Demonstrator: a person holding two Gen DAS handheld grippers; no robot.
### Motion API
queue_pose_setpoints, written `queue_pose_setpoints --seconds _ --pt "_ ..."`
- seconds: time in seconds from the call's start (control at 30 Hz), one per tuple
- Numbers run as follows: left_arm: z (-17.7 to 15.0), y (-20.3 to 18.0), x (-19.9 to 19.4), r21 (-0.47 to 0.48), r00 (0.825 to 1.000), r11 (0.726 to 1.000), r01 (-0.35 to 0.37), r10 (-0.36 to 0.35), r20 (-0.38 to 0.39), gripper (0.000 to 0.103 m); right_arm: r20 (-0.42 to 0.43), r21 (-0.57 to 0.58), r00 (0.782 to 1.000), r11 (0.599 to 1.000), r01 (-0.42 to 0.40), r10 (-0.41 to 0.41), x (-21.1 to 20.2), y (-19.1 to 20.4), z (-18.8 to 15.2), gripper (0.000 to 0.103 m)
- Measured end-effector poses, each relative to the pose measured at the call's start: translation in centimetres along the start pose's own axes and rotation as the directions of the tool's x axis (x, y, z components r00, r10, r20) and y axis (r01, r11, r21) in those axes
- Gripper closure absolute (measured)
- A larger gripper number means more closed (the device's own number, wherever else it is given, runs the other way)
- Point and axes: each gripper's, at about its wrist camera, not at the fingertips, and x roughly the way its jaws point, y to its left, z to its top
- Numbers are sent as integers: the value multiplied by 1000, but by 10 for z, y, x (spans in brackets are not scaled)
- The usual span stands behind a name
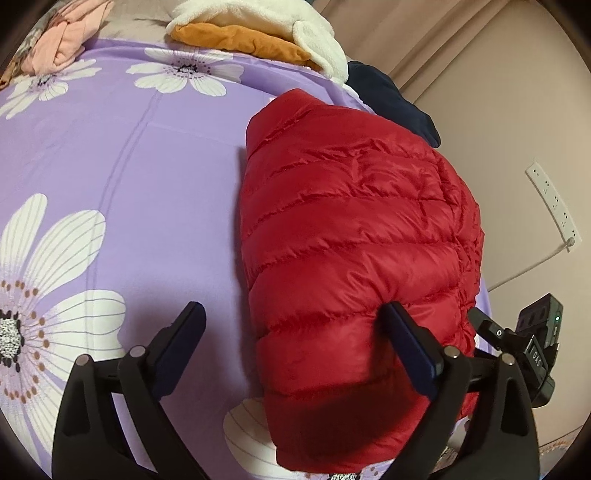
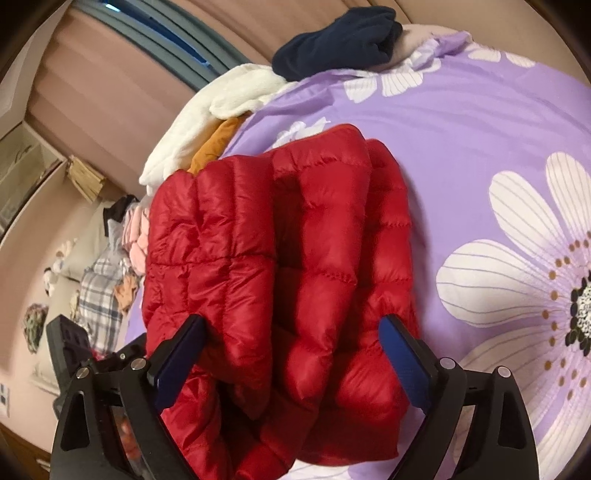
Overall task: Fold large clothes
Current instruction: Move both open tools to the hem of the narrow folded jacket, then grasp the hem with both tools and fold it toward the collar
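Red quilted puffer jacket (image 2: 288, 266) lies folded into a compact bundle on the purple floral bedsheet (image 1: 122, 155), glossy, stitched in puffy ribs. Right gripper (image 2: 291, 354) spread wide over it, gripping nothing. Left gripper (image 1: 291, 339) likewise wide open, empty, straddling the jacket's edge. White fleece (image 1: 266, 18), orange garment (image 1: 240, 38), navy garment (image 2: 340, 40) piled beyond.

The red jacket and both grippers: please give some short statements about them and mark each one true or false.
1. The red puffer jacket lies on a purple floral bedsheet. True.
2. The left gripper is shut on the jacket. False: its fingers are spread wide and clamp nothing.
3. The right gripper is open. True.
4. A white fleece lies on top of an orange garment. True.
5. The dark navy garment covers the jacket. False: it lies apart, beyond it.
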Motion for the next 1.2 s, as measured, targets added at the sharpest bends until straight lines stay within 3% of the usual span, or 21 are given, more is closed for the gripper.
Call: queue_pose_setpoints --seconds 0.23,0.4,0.57,0.8,1.2 --pt "4 5 14 -47 998 997 56 -57 -30 1 -19 29 1000 999 -15 16 6 -6 4 5" --pt "6 0 21 -33 997 998 62 -63 -41 0 42 -63 991 989 133 -130 -1 6 3 4" --pt "11 -4 29 -14 995 997 76 -77 -58 0 -22 70 998 996 55 -54 8 -20 5 2" --pt "13 -6 39 -11 991 995 104 -104 -83 0 -65 169 996 984 -52 64 19 -40 4 2" --pt "16 -28 53 57 993 994 90 -85 -83 1 -52 173 992 980 -102 113 26 -39 3 2"
